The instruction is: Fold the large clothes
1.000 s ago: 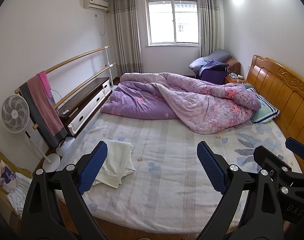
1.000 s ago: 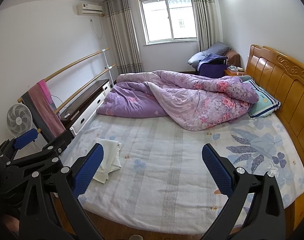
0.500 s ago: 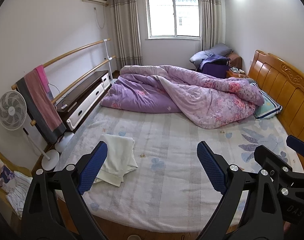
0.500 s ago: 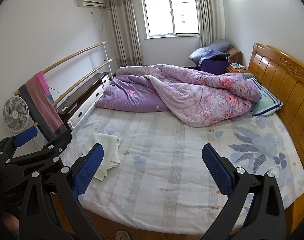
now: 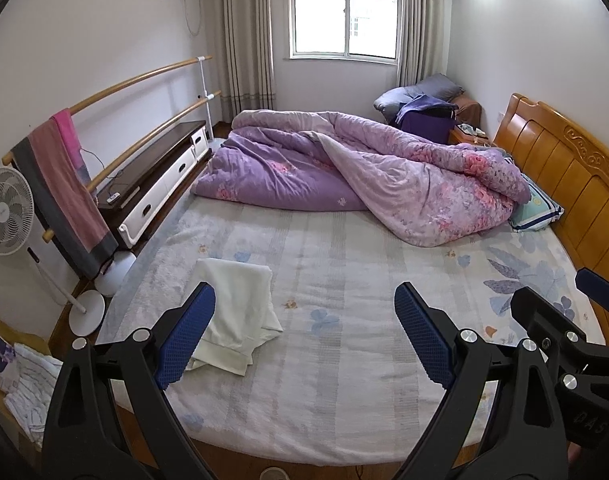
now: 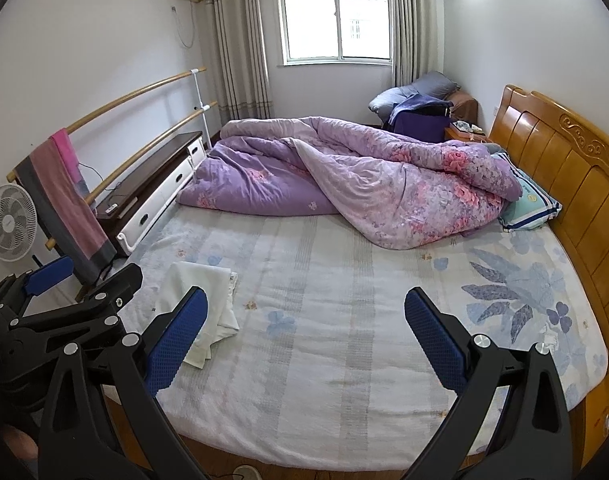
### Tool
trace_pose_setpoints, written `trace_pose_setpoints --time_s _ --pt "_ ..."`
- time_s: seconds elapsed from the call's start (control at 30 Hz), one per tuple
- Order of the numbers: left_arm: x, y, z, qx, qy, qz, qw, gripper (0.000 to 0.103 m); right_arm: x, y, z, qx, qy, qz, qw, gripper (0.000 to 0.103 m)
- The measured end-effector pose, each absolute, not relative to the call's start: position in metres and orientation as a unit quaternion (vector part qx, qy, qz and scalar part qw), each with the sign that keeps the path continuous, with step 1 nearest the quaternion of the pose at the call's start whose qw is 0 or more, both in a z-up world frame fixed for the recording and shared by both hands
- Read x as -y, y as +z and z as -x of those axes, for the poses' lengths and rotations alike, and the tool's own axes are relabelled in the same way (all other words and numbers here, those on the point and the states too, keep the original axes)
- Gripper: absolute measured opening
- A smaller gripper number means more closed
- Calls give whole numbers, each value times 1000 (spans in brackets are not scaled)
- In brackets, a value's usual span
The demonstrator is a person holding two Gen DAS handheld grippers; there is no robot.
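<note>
Bedroom light falls from the window (image 5: 344,12) onto the bed (image 5: 344,360), which fills the space ahead of me. Nearest to me, my left tool (image 5: 304,336) has its blue pads (image 5: 184,336) spread wide apart with nothing between them, held above the near edge of the bed. My right tool (image 6: 304,336) is likewise wide apart and empty, just beside the left one; from its camera the left tool (image 6: 64,312) shows at the lower left. Past the left tool's left finger lies a white cloth (image 5: 236,312), loosely folded and rumpled, on the near left part of the bed, touching neither tool. From the right camera the cloth (image 6: 200,296) sits partly behind the right tool's left finger. Beyond it the flowered sheet (image 6: 344,320) runs bare to a purple quilt (image 5: 364,176), heaped across the far half of the bed. A pillow (image 5: 536,208) pokes out from under the quilt against the wooden headboard (image 5: 564,172) on the right. On the left, beside the bed, stand a fan (image 5: 6,212), a rail (image 5: 144,80) with a towel (image 5: 64,188) draped over it, and a low cabinet (image 5: 156,176). Curtains (image 5: 244,32) frame the window on the far wall.
</note>
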State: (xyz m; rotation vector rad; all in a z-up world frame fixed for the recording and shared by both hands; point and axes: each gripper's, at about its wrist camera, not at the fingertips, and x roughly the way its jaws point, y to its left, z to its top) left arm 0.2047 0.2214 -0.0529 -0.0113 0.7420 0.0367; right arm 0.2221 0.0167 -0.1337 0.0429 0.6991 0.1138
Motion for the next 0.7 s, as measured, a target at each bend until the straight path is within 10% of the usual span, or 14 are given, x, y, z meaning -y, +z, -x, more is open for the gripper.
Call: trace_pose_setpoints --time_s 0.7 --pt "-392 -128 -262 -397 38 54 915 91 -178 -197 -290 -384 55 35 921 95"
